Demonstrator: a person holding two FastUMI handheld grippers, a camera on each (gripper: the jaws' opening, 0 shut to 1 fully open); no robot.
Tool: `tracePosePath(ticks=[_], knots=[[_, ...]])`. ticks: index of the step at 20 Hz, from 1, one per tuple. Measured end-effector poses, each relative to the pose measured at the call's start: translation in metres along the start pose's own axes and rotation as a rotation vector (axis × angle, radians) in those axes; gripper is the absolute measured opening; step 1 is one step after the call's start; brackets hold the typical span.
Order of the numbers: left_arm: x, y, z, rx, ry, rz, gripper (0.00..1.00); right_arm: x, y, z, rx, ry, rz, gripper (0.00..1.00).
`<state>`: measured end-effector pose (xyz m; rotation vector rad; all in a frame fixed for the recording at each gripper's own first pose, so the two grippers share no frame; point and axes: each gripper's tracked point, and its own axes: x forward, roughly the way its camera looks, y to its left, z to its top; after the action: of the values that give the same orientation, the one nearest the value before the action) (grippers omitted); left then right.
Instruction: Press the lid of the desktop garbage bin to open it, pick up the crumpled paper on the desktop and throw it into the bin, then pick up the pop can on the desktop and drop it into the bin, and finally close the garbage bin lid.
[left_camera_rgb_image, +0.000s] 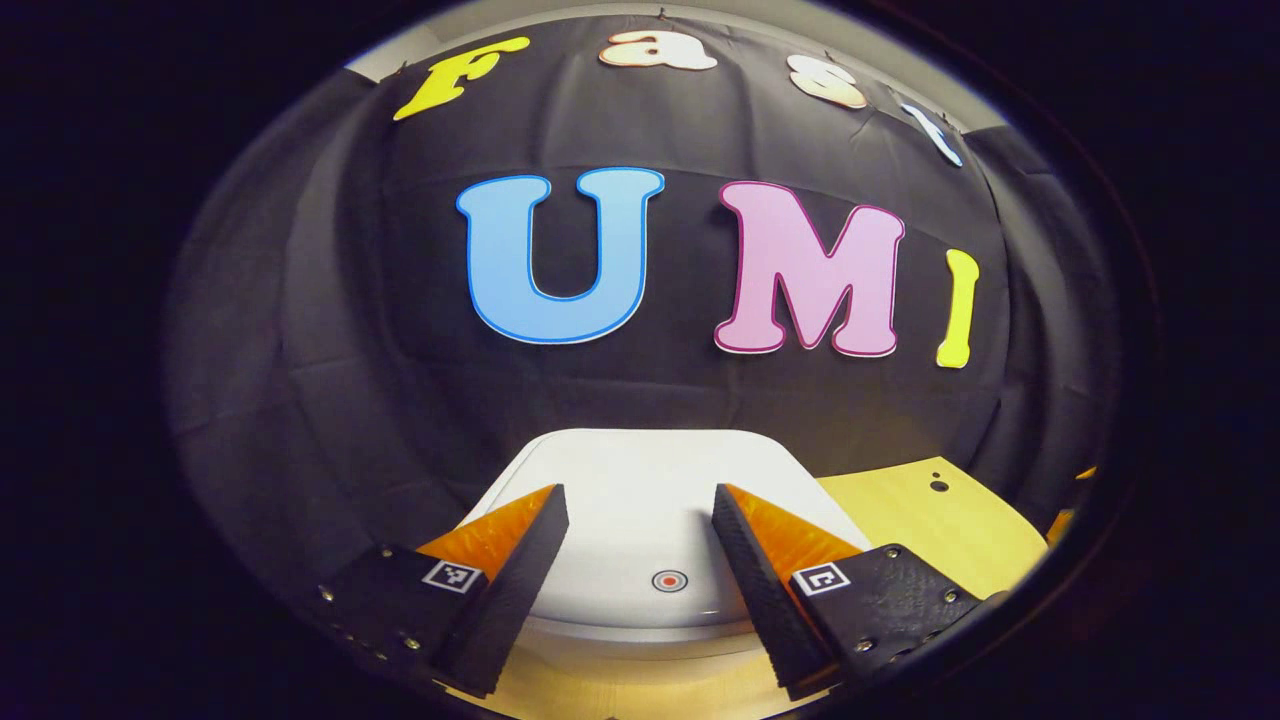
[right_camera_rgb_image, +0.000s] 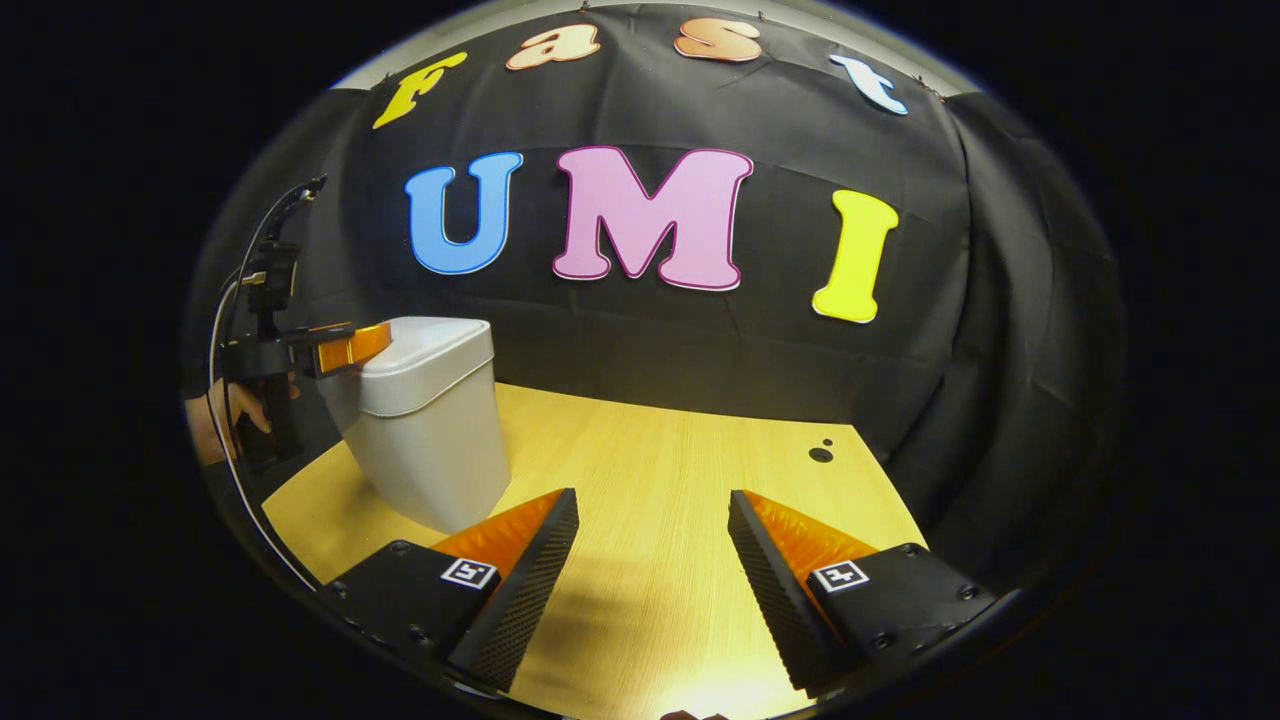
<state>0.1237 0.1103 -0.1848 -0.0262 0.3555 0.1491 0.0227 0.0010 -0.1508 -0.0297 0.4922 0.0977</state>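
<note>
A white desktop garbage bin (right_camera_rgb_image: 430, 420) stands on the wooden table at the left in the right gripper view, its lid down. In the left gripper view the lid (left_camera_rgb_image: 640, 500) lies flat just below and ahead of my left gripper (left_camera_rgb_image: 640, 495), with a small red press mark (left_camera_rgb_image: 669, 580) near its front edge between the fingers. The left gripper is open and hovers over the lid's front edge. The right gripper view also shows the left gripper (right_camera_rgb_image: 350, 345), at the bin's left top edge, held by a hand (right_camera_rgb_image: 225, 420). My right gripper (right_camera_rgb_image: 655, 500) is open above bare table, to the right of the bin.
The wooden table (right_camera_rgb_image: 680, 470) stretches right of the bin to the black cloth wall. A small dark hole (right_camera_rgb_image: 820, 454) sits near its far right corner. A white cable (right_camera_rgb_image: 225, 330) hangs behind the left gripper.
</note>
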Motion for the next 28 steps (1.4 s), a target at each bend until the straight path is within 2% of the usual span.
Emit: tracePosePath(ticks=[4, 6, 11, 13, 16, 20, 28], knots=[[-0.001, 0.0, 0.011, 0.018, -0.048, -0.001, 0.97, -0.002, -0.003, 0.005, 0.004, -0.012, -0.006, 0.98], [-0.004, 0.001, 0.013, 0.045, -0.032, 0.028, 0.96, -0.003, -0.006, 0.008, 0.013, -0.021, -0.009, 0.98], [-0.038, -0.04, 0.053, 0.065, -0.135, 0.01, 0.95, -0.004, -0.018, 0.018, 0.03, -0.043, -0.02, 0.98], [-0.06, -0.059, 0.066, 0.049, -0.165, -0.011, 0.97, -0.007, -0.024, 0.026, 0.034, -0.069, -0.032, 0.98], [-0.083, -0.088, 0.079, -0.041, -0.186, -0.043, 0.95, -0.014, -0.03, 0.045, 0.044, -0.139, -0.04, 0.98], [-0.107, -0.114, 0.081, -0.116, -0.188, -0.056, 0.95, -0.024, -0.03, 0.055, 0.044, -0.185, -0.01, 0.98], [-0.147, -0.148, 0.058, -0.089, -0.173, -0.034, 0.95, -0.039, -0.024, 0.05, 0.02, -0.211, 0.109, 0.98]])
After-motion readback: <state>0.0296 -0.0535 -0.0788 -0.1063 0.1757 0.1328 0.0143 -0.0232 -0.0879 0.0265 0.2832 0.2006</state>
